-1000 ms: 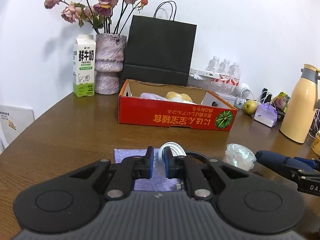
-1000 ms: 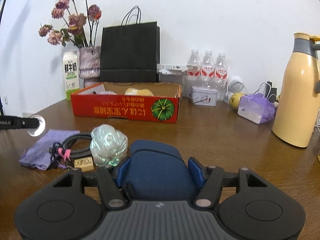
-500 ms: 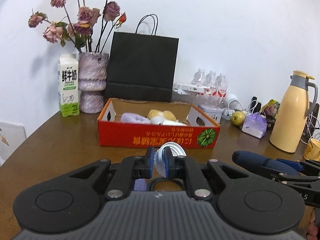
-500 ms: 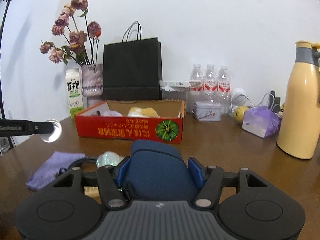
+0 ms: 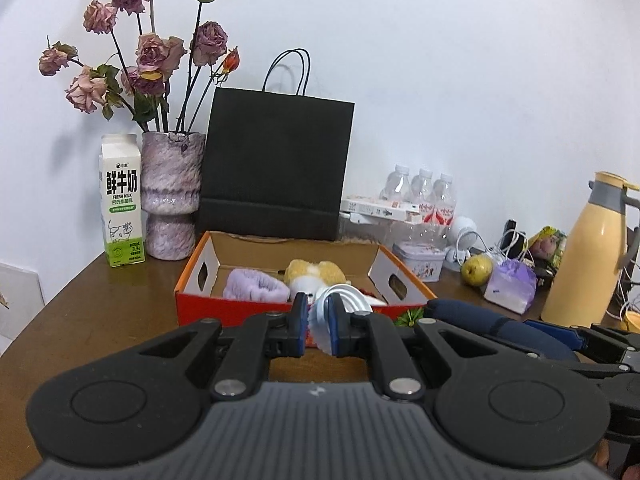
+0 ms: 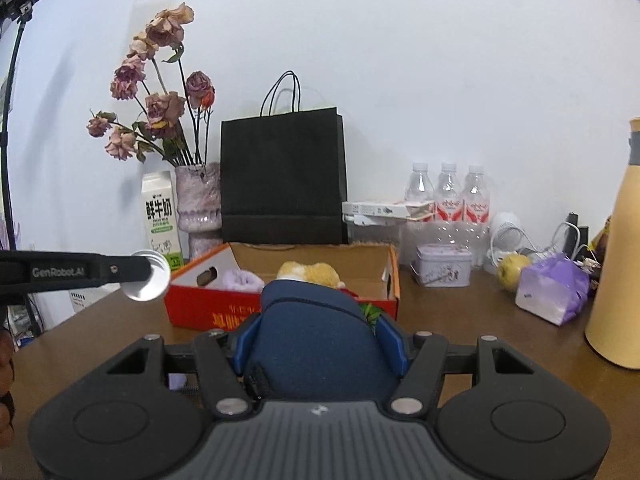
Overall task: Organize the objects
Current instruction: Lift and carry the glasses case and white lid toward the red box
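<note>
Left gripper (image 5: 319,330): I hold a white lid (image 5: 334,304) pinched edge-on.
Right gripper (image 6: 320,338): I clamp a navy pouch (image 6: 316,340).
Beyond: red box (image 6: 208,312) on table (image 6: 480,320).

On the tabletop (image 5: 92,304), a box (image 5: 240,308) holds a plush toy (image 5: 316,272). Behind it stands a paper bag (image 5: 276,168), with a vase (image 5: 170,196) and a milk carton (image 5: 121,208) to its left, and bottles (image 5: 424,192) and a thermos (image 5: 584,256) to its right.
</note>
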A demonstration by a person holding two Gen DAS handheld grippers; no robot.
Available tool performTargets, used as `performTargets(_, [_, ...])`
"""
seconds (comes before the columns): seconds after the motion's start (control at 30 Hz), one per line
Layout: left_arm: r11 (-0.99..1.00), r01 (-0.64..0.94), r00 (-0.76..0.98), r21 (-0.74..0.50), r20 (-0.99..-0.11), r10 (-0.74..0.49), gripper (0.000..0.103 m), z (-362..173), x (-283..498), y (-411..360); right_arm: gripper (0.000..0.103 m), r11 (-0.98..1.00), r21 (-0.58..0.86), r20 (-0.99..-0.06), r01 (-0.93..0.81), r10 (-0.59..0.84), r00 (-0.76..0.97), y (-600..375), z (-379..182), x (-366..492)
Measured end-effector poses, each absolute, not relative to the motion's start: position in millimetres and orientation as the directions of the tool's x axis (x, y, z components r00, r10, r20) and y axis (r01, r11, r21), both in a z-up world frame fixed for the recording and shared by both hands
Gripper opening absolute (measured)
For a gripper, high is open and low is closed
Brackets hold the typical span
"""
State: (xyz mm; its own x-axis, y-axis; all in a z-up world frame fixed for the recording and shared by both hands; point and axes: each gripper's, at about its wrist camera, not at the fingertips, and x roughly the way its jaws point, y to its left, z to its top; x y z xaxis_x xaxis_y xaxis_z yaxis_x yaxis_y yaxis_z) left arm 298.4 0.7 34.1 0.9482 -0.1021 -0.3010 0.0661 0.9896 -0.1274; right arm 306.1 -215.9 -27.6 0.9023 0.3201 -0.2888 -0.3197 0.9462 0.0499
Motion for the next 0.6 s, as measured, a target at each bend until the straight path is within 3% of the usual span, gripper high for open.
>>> performTargets(0.6, [0.973,-0.018,0.963,-0.231,-0.267,-0.045,0.011,53,368,20,0.06,0.939,0.057,-0.242,-0.34,0.343,0.908,-180,-7,372])
